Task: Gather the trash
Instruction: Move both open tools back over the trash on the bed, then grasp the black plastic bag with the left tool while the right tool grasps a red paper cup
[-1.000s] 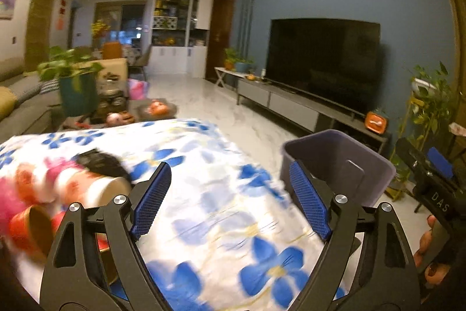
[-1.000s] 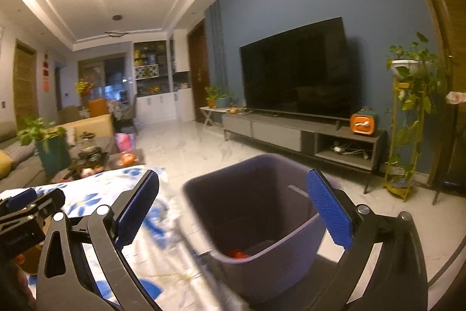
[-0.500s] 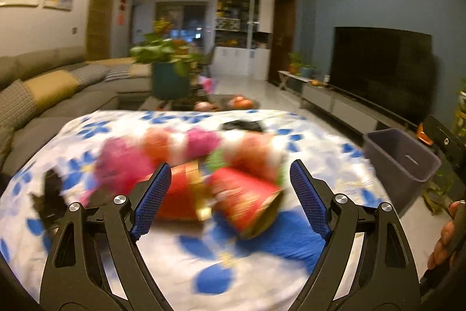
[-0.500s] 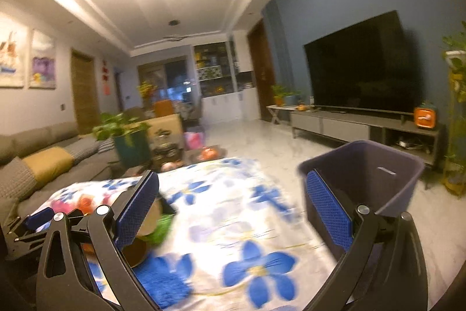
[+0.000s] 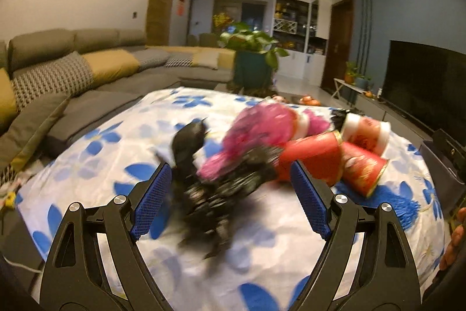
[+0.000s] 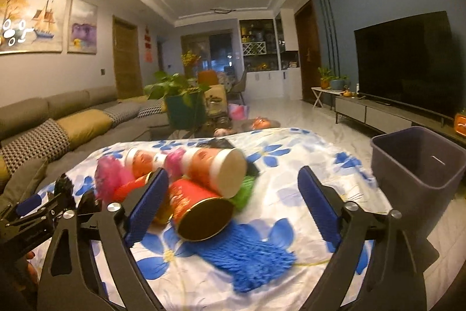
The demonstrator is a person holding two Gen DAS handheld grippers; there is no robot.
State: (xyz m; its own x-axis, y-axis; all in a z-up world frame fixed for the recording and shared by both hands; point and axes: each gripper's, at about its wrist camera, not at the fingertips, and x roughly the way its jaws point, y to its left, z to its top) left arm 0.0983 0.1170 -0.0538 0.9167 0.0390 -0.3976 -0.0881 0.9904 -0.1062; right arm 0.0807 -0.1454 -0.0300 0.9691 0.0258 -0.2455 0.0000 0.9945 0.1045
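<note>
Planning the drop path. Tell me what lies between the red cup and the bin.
In the right wrist view, only flowered cloth lies between the red cup and the bin; the right gripper's far finger overlaps that stretch.

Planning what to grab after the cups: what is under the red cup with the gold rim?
The red cup lies on its side across a fuzzy blue tuft, with a green tuft behind it. Anything beneath the cup's body is hidden.

Red paper cups (image 6: 201,206) and black wrappers (image 5: 212,188) are lying heaped ahead of the grippers, the gray bin (image 6: 416,165) standing right.
</note>
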